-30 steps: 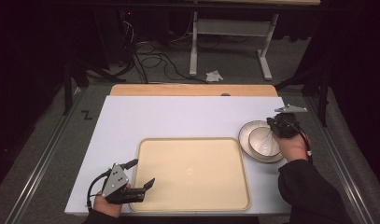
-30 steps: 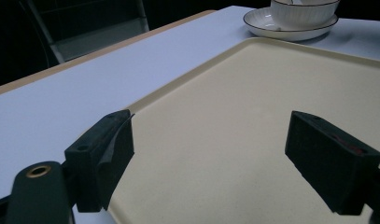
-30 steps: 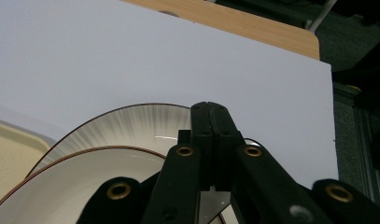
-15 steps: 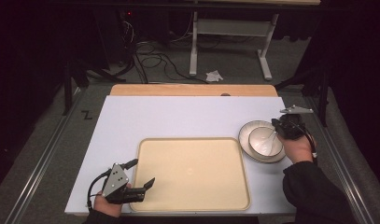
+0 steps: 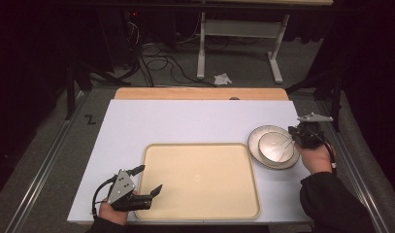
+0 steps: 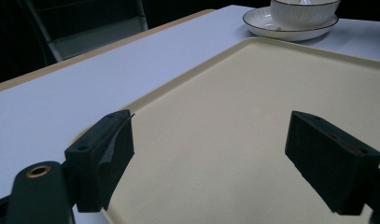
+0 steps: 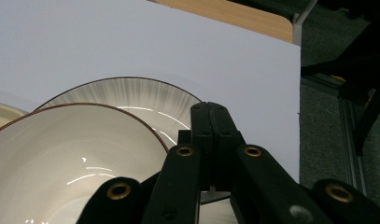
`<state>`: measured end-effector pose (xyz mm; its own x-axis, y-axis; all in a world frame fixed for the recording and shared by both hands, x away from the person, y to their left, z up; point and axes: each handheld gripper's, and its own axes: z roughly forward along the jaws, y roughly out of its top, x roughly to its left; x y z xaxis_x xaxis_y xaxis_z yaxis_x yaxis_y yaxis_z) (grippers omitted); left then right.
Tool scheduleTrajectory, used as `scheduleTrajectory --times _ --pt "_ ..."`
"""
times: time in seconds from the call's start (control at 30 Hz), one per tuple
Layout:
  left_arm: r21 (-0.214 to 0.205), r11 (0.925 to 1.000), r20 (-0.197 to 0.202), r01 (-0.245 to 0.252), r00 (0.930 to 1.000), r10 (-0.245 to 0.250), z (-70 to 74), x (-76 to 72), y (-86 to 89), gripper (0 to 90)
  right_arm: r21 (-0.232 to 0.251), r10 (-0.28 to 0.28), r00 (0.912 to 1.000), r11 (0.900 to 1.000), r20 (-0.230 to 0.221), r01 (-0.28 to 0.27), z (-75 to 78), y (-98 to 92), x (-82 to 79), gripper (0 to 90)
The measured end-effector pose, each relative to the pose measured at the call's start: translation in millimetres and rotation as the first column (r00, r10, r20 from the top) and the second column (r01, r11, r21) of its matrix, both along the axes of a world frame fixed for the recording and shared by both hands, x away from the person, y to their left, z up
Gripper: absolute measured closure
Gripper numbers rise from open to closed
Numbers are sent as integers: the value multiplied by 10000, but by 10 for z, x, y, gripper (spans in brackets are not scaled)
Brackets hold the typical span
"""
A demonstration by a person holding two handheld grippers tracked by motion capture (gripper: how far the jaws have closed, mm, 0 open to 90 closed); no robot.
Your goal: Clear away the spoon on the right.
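bowl (image 5: 275,147) rim just left of R fingers (image 7: 210,128)

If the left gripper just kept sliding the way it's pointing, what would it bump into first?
Probably nothing soon: the left gripper, jaws open, points low across the bare tray. Farther along that line sit the plate and the bowl on it, likely the first contact, though its height is hard to judge.

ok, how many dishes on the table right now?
2, stacked. A plate sits on the white table just right of the tray, and a bowl rests on it. The right claw is at the bowl's rim. Nothing could hide more.
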<state>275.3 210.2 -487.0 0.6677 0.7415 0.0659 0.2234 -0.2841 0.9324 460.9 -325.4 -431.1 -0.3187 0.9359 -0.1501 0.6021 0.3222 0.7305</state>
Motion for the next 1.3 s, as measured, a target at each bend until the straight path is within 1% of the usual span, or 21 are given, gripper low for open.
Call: scheduleTrajectory --times 0.07,0.13,0.27,0.3,0.37,0.4,0.6,0.67,0.7,0.73,0.77,0.9,0.97,1.0,1.1,1.13,1.17,1.2,1.3 --pt "23 10000 -41 78 10000 -78 -2 3 -5 159 3 2 10000 10000 59 -2 1 -15 -10 900" --pt "-42 10000 -13 81 10000 -81 -2 4 -5 159 35 -69 10000 10000 26 69 3 -41 -34 900" --pt "-55 9999 17 119 9999 -119 5 14 -3 159 13 -166 9998 9999 70 166 -4 -85 -71 900" --pt "-52 9999 22 148 9999 -148 9 15 -6 159 35 -170 9999 9998 24 170 -7 -93 -80 900" --pt "17 9998 80 192 9998 -192 18 11 -18 159 2 -196 9998 9998 81 196 -16 -117 -91 900" --pt "53 9997 119 241 9996 -241 26 7 -31 159 66 -218 9997 9997 97 218 -15 -141 -107 900" --pt "102 9997 137 229 9996 -230 29 -2 -55 159 124 -211 9997 9997 152 209 -24 -195 -168 900" --pt "60 9999 100 153 9998 -154 20 4 -53 159 231 -177 9997 9996 154 174 -31 -242 -227 900" --pt "60 9999 100 153 9998 -154 20 4 -53 159 231 -177 9997 9996 154 174 -31 -242 -227 900" --pt "57 9999 13 108 9999 -108 5 13 -45 159 380 -168 9997 9992 200 160 -42 -274 -277 900" --pt "57 9999 13 108 9999 -108 5 13 -45 159 380 -168 9997 9992 200 160 -42 -274 -277 900" --pt "-72 10000 -40 36 10000 -36 -2 29 -14 159 655 -92 9998 9978 185 80 -86 -319 -382 900" --pt "-97 9999 26 76 10000 -76 12 32 -13 159 594 -31 9996 9982 279 14 -111 -333 -425 900" --pt "-111 9999 66 101 9999 -101 18 30 -20 159 654 -97 9994 9978 329 75 -129 -342 -459 900" --pt "-87 9998 149 186 9997 -185 34 11 -49 159 681 -74 9992 9977 400 47 -139 -356 -491 900" --pt "-37 9998 180 196 9996 -196 39 -4 -59 159 792 -60 9990 9969 434 26 -139 -372 -528 900" --pt "-37 9998 180 196 9996 -196 39 -4 -59 159 792 -60 9990 9969 434 26 -139 -372 -528 900" --pt "-54 9998 182 183 9997 -182 40 -4 -57 159 921 -80 9990 9957 439 40 -139 -377 -546 900" --pt "-76 9999 93 103 9999 -102 30 9 -46 159 1193 17 9980 9928 627 -92 -145 -405 -621 900"
